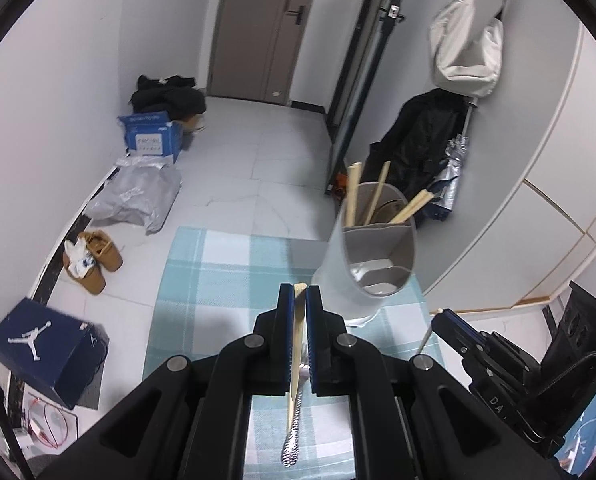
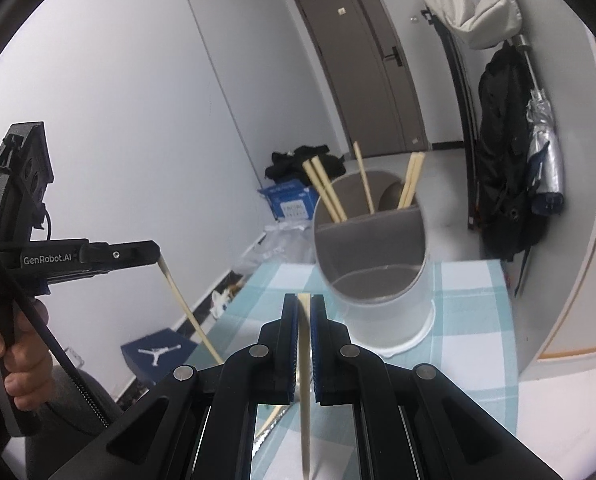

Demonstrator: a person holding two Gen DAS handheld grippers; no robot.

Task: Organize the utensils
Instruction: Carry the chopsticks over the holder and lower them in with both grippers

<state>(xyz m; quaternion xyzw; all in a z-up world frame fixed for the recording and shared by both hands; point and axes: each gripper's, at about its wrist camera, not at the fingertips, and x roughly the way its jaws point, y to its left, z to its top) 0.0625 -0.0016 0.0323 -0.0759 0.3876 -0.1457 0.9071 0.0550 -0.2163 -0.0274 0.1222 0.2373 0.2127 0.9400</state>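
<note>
While several chopsticks already stand in the holder (image 1: 371, 248), two remain out: left gripper (image 1: 300, 294) clamps one chopstick (image 1: 296, 344), right gripper (image 2: 304, 304) clamps another (image 2: 305, 380).

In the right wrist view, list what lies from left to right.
Left gripper clamping a pale wooden chopstick → right gripper clamping another chopstick → grey divided utensil holder → black backpack.

Home entryway: door (image 1: 258, 28), shoes (image 1: 94, 260).
</note>
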